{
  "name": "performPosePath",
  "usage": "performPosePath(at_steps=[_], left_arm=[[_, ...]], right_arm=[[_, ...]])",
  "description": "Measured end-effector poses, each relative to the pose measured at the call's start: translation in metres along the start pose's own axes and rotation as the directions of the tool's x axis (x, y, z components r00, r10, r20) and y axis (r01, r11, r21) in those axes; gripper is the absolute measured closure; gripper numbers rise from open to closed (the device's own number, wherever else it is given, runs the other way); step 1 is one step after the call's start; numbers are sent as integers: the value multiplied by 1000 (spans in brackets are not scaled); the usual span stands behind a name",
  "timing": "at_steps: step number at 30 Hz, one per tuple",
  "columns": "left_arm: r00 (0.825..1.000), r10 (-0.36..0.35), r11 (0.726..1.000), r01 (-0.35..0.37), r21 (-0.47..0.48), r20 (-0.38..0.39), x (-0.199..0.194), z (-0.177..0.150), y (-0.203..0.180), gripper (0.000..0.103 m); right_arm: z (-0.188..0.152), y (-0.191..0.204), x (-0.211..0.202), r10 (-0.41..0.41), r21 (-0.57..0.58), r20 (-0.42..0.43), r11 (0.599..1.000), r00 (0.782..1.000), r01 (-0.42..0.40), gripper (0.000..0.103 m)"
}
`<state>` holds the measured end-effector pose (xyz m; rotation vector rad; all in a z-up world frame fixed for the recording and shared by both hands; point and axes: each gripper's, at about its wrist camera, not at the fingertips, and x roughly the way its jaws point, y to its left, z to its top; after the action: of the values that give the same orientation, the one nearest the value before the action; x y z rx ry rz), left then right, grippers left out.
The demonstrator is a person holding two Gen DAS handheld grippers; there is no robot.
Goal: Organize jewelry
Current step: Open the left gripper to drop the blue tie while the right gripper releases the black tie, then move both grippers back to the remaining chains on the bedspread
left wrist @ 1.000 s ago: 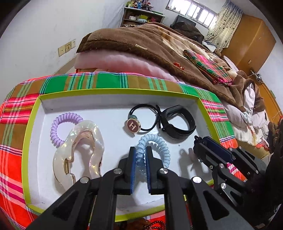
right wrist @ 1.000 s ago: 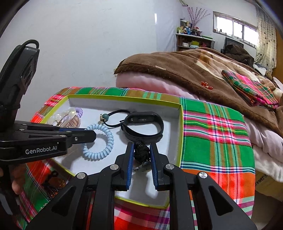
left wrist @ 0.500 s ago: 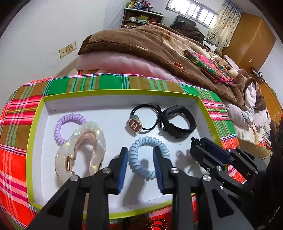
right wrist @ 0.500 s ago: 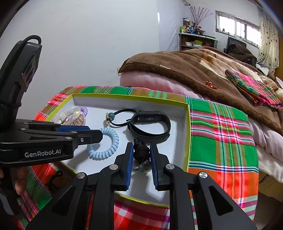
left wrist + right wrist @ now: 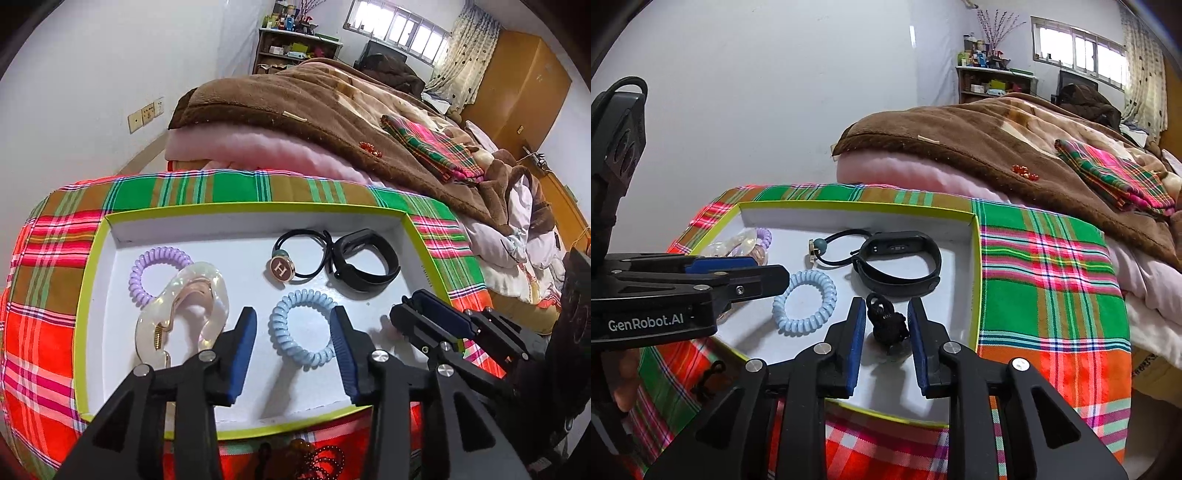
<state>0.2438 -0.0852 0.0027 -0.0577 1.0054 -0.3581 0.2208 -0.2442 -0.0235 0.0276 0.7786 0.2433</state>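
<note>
Both the left gripper (image 5: pixel 293 345) and right gripper (image 5: pixel 886 334) have spread, releasing the pale-blue coil (image 5: pixel 301 328).

A lived-in home bedroom. A bed (image 5: pixel 332 122) heaped with a brown blanket (image 5: pixel 979 136) over pink bedding (image 5: pixel 258 147) fills the middle. Beyond the bed stands a cluttered shelf (image 5: pixel 993 79) against the white wall, with a barred window (image 5: pixel 399 27) and a patterned curtain (image 5: pixel 469 55) beside it. Right of the bed is a wooden wardrobe (image 5: pixel 524 81); left of the bed, wall sockets (image 5: pixel 146 114).
</note>
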Motion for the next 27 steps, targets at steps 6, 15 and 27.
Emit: performPosePath(at_steps=[6, 15, 27], left_arm=[[1000, 4, 1000, -4, -1, 11, -6, -2, -1, 55], [1000, 8, 1000, -8, -6, 27, -19, -7, -1, 54], [998, 11, 1000, -10, -13, 56, -44, -19, -1, 52]], right_arm=[[-1, 0, -3, 3, 8, 1, 1000, 1000, -3, 75], [-1, 2, -15, 6, 22, 26, 1000, 1000, -7, 57], [-6, 6, -37, -5, 31, 52, 1000, 999, 3, 57]])
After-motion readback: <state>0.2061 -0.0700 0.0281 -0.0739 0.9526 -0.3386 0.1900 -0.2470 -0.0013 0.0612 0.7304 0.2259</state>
